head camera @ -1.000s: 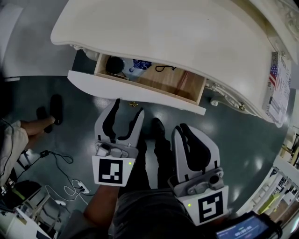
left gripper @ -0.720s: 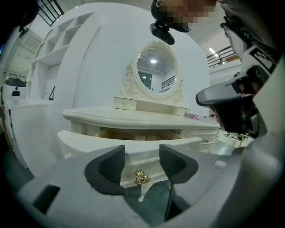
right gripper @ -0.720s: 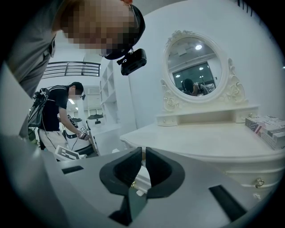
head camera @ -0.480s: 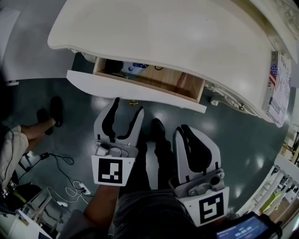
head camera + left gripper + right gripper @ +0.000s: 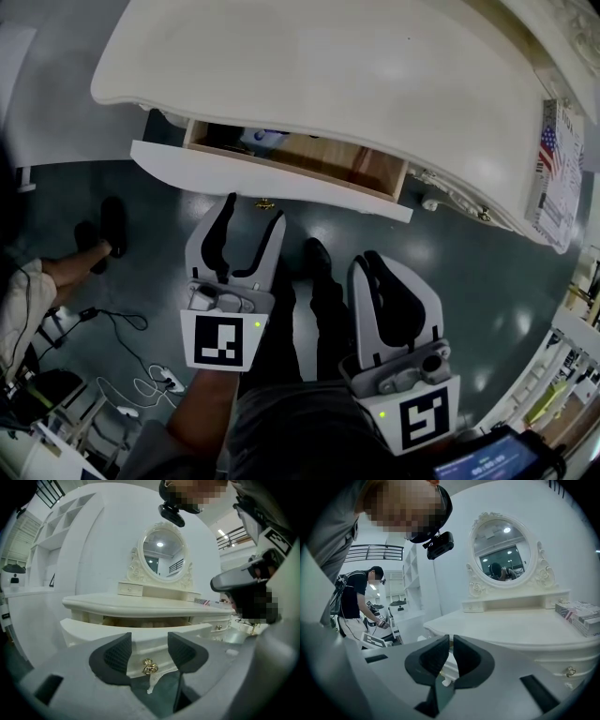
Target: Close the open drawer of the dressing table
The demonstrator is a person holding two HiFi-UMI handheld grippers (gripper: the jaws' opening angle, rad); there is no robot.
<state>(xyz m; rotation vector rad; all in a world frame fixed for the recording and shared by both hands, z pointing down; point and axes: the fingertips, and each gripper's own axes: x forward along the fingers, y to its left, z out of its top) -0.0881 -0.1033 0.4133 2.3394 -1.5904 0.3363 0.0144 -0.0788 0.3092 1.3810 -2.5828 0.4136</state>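
Note:
The white dressing table (image 5: 356, 66) has its wide drawer (image 5: 281, 183) partly open, and the wooden inside (image 5: 328, 159) shows as a narrow strip. A blue and white item (image 5: 265, 139) lies in it. My left gripper (image 5: 255, 211) is open, and its fingertips (image 5: 123, 648) are at the drawer front (image 5: 93, 632) on either side of the gold knob (image 5: 149, 666). In the left gripper view this gripper (image 5: 149, 644) holds nothing. My right gripper (image 5: 367, 261) hangs back, shut and empty, below the drawer's right half. In its own view the right gripper (image 5: 451, 641) points at the table edge.
A stack of printed boxes (image 5: 561, 173) lies on the table's right end. An oval mirror (image 5: 161, 555) stands at the back. A person's leg and dark shoes (image 5: 103, 225) are on the floor at the left, with cables (image 5: 131, 347) nearby. Another person (image 5: 356, 602) stands further off.
The drawer has slid further into the table, so less of its inside shows. My left gripper has moved forward with the drawer front. The right gripper has stayed put.

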